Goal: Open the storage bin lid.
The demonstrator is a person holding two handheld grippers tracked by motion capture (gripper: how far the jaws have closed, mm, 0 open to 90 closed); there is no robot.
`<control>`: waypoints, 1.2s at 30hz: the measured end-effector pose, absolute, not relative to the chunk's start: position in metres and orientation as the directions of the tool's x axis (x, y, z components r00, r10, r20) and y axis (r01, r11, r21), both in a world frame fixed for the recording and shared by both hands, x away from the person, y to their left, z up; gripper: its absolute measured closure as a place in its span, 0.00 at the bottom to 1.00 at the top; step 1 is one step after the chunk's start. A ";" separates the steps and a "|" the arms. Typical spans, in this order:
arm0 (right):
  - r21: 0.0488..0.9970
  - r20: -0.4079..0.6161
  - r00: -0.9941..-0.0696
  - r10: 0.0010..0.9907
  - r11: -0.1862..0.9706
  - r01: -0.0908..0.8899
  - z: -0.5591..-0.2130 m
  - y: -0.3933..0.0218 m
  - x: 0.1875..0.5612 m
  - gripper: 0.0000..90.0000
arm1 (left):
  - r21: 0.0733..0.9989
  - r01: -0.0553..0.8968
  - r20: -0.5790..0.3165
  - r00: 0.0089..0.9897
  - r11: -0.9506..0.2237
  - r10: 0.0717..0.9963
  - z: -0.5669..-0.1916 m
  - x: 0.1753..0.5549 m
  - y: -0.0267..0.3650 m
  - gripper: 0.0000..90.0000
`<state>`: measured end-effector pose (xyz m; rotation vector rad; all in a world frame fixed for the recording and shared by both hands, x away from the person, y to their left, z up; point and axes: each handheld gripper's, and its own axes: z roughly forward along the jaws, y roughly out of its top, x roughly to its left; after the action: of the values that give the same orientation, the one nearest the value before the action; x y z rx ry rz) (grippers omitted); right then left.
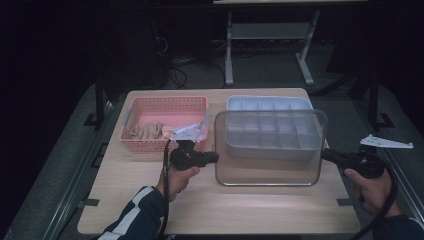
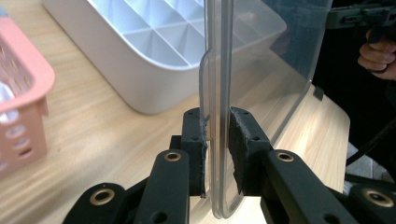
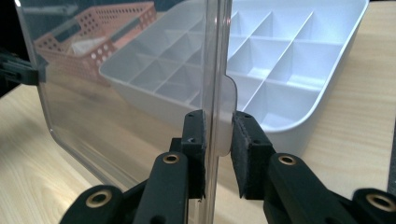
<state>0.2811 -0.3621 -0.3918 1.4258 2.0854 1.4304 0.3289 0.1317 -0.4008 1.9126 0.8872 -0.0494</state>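
Observation:
A clear plastic lid stands upright on its long edge just in front of the white compartment tray, held at both ends. My left gripper is shut on the lid's left side; in the left gripper view the pads clamp its rim and small tab. My right gripper is shut on the lid's right side, and in the right gripper view the lid's edge runs between the pads. Whether the lid's lower edge touches the table I cannot tell.
A pink basket with several pale wooden pieces sits at the back left, close to my left gripper. The tray's many compartments look empty. Bare wooden table lies in front of the lid. Dark floor and a desk frame lie beyond the far edge.

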 end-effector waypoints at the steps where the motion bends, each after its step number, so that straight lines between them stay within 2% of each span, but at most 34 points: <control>1: 0.814 0.306 -0.497 0.812 0.048 0.579 -0.393 -0.362 0.280 0.83 | 0.757 0.601 -0.391 0.733 -0.259 0.557 -0.403 0.326 0.132 0.84; 11: 0.798 0.291 -0.518 0.804 0.094 0.595 -0.406 -0.355 0.267 0.83 | 0.740 0.603 -0.377 0.739 -0.299 0.558 -0.413 0.316 0.139 0.84; 27: 0.772 0.333 -0.543 0.771 0.107 0.626 -0.416 -0.349 0.247 0.82 | 0.718 0.604 -0.363 0.749 -0.346 0.554 -0.418 0.295 0.148 0.80; 36: 0.749 0.313 -0.580 0.752 0.180 0.638 -0.422 -0.338 0.239 0.79 | 0.697 0.617 -0.364 0.744 -0.366 0.560 -0.426 0.281 0.156 0.75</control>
<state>0.2392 -0.3381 -0.4224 1.3707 2.3131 1.3647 0.2807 0.1563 -0.4261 2.0548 0.8871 -0.0808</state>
